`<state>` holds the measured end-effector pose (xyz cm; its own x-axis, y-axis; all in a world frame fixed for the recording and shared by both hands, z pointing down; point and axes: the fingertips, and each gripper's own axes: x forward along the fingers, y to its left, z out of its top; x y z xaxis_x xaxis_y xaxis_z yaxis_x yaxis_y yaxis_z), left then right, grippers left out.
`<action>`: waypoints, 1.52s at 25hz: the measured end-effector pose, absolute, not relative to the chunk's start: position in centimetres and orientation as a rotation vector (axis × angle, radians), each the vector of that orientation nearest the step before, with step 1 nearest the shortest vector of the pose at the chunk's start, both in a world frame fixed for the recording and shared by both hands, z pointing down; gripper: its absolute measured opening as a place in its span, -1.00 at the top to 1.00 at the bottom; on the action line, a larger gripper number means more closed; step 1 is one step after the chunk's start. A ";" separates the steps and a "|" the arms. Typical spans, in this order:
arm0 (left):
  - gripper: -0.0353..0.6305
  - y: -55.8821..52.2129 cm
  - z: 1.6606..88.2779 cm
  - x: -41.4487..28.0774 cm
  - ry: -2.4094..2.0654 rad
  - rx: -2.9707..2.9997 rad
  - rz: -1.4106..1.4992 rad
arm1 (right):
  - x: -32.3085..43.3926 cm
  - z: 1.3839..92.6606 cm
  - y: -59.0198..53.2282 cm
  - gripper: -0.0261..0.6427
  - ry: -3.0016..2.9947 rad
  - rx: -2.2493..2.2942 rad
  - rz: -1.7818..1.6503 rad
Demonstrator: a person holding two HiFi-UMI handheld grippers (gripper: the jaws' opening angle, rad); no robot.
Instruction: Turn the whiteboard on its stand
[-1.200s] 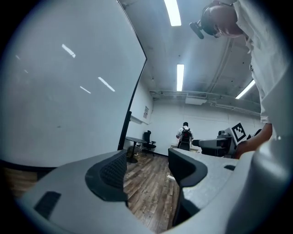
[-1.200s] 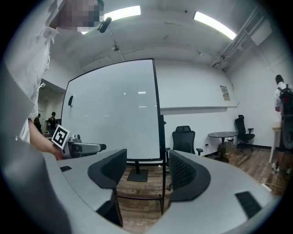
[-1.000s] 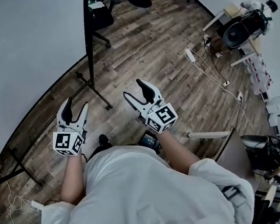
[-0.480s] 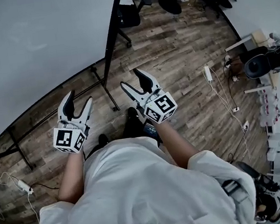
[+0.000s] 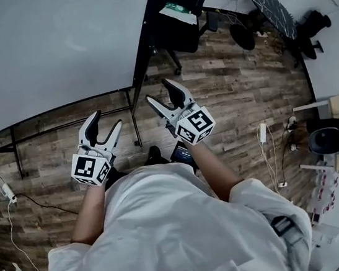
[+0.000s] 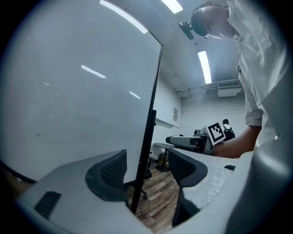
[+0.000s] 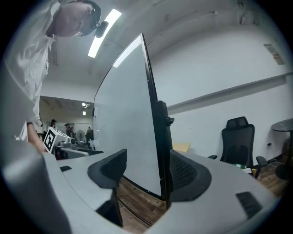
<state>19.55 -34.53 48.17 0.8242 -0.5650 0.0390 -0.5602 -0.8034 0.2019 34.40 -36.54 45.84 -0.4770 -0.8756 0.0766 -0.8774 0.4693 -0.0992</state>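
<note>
Change from earlier: the whiteboard (image 5: 51,48) fills more of the head view, and its black end frame (image 5: 142,66) lies closer ahead of both grippers.
Jaw opening: unchanged, wide on both.
Whiteboard position: upright on its stand (image 5: 135,121) on the wood floor (image 5: 232,91), with its end edge facing the person.
Left hand-held gripper (image 5: 106,122): jaws wide apart, nothing held; the end frame shows between them, untouched.
Right hand-held gripper (image 5: 159,92): jaws wide apart, nothing gripped; the end frame shows between them, nearer the right-side jaw.
Count: one whiteboard, two hand-held grippers, one office chair (image 5: 186,10) beyond the board's end.
</note>
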 end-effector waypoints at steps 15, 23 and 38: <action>0.04 -30.8 47.9 19.6 -1.408 2.556 -0.046 | 35.0 44.9 -45.5 -0.11 -2.932 0.823 0.156; 0.04 -30.3 46.3 18.9 -1.422 2.577 -0.053 | 33.4 44.8 -46.9 -0.10 -2.985 0.708 0.182; 0.04 -30.9 45.4 17.5 -1.301 2.651 -0.086 | 30.4 43.0 -46.6 0.36 -2.971 0.710 0.087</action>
<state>17.52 -30.93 45.44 0.6137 -0.7890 0.0299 -0.7781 -0.5980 0.1922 30.44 -46.61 42.96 -0.8885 -0.4487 0.0961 -0.4535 0.8905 -0.0356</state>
